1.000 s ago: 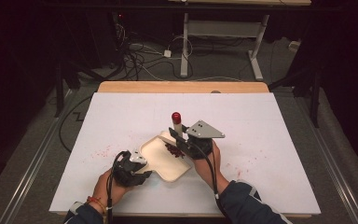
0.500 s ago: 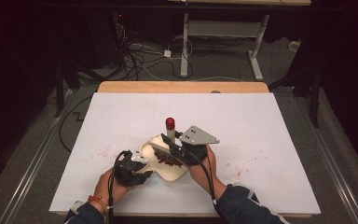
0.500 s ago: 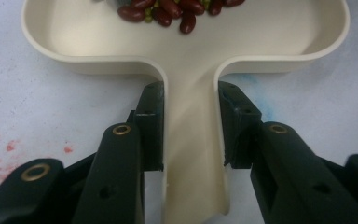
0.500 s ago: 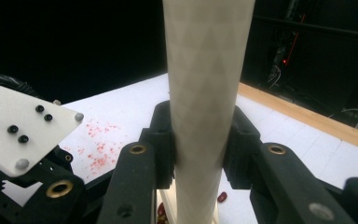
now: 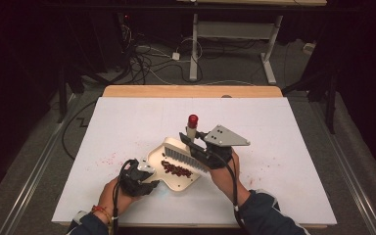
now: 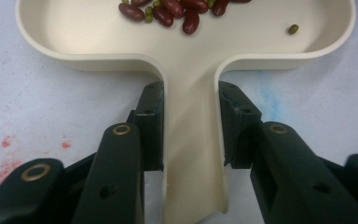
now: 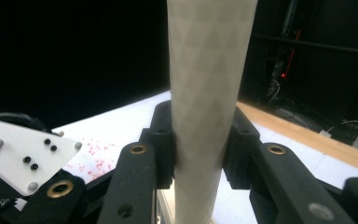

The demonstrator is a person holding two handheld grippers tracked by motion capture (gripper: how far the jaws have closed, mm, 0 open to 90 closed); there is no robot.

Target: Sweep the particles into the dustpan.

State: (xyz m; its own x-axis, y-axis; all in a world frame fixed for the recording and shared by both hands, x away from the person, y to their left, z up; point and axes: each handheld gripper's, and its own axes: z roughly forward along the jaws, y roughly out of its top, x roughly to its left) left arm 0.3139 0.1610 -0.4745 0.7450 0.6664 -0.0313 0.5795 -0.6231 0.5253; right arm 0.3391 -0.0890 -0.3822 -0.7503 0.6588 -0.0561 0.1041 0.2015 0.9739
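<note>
My left gripper (image 6: 191, 140) is clamped on the flat stem handle of a smooth cream plastic dustpan (image 6: 186, 60) that lies on the white table (image 5: 284, 137), with glossy red beans (image 6: 177, 9) piled in its rounded tray. My right gripper (image 7: 198, 140) squeezes the faintly triangle-patterned cream handle of a hand brush (image 5: 188, 147), red-capped, bristles over the pan. The right gripper view cuts off both ends of the handle.

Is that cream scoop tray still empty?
No: the dustpan held by the left gripper already has dark red beans and a few small green ones lying in it.
</note>
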